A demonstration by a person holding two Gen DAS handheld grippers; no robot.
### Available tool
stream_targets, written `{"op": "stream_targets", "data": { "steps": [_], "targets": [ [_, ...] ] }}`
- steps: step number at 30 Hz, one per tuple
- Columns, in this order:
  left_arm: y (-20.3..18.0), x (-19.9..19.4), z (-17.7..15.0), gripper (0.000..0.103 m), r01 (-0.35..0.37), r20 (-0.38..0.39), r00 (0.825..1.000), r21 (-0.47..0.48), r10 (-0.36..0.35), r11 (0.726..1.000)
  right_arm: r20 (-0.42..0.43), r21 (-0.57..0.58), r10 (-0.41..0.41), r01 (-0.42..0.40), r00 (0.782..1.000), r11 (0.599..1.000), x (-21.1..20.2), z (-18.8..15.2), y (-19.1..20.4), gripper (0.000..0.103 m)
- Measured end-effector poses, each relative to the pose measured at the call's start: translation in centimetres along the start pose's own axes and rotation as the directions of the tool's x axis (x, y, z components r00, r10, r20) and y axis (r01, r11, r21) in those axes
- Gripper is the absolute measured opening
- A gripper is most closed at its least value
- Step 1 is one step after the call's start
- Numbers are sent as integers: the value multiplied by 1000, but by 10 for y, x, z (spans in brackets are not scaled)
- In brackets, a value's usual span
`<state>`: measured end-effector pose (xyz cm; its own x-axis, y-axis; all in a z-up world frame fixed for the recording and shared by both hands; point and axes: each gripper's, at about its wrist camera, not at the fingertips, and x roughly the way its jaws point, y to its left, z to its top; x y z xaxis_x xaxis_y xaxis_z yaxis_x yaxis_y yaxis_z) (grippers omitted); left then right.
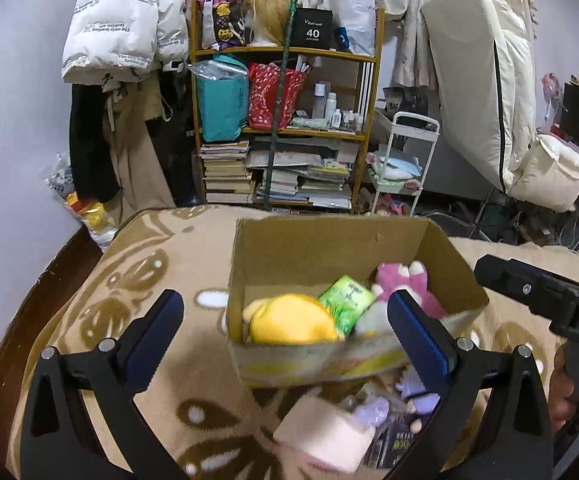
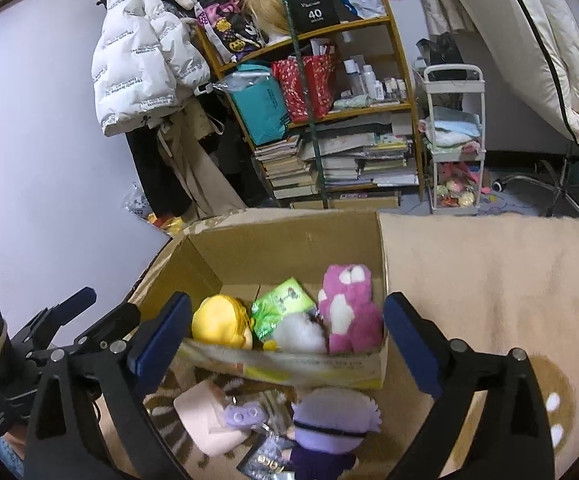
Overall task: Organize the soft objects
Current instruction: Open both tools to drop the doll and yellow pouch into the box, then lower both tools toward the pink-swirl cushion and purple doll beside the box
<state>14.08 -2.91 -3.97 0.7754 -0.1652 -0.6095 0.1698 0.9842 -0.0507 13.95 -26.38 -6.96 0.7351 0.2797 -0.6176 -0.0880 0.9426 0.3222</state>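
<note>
- The left tongs [image 1: 285, 332] are standing wide apart with nothing between the pads, hovering over the near wall of the cardboard box [image 1: 309, 252].
- The right tongs [image 2: 287, 338] are likewise gaping wide and gripping nothing, framing the same box from its near side.
- Inside the box, a yellow plush [image 2: 219, 326], a green packet [image 2: 281, 306], a white fluffy toy [image 2: 299, 334] and a pink plush [image 2: 349, 308] are lying side by side, ahead of both tongs.
- In front of the box, on the beige patterned blanket [image 2: 489, 280], a pale pink soft block [image 2: 205, 416], a small lilac toy [image 2: 245, 416] and a purple-haired doll [image 2: 329, 420] are lying below the open tongs, outside the box.
- The box is sitting on the blanket-covered bed.
</note>
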Motion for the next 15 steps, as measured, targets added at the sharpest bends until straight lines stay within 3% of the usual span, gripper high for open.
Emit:
{"op": "stream_targets", "data": {
  "steps": [9, 15],
  "targets": [
    [2, -27, -19, 101, -8, -34, 999, -29, 7, 1000, -25, -34, -3, 2, 1000, 999, -21, -22, 14, 102],
    [-5, -46, -32, 101, -34, -40, 999, 27, 35, 999, -32, -43, -15, 14, 999, 999, -38, -35, 18, 102]
  ]
}}
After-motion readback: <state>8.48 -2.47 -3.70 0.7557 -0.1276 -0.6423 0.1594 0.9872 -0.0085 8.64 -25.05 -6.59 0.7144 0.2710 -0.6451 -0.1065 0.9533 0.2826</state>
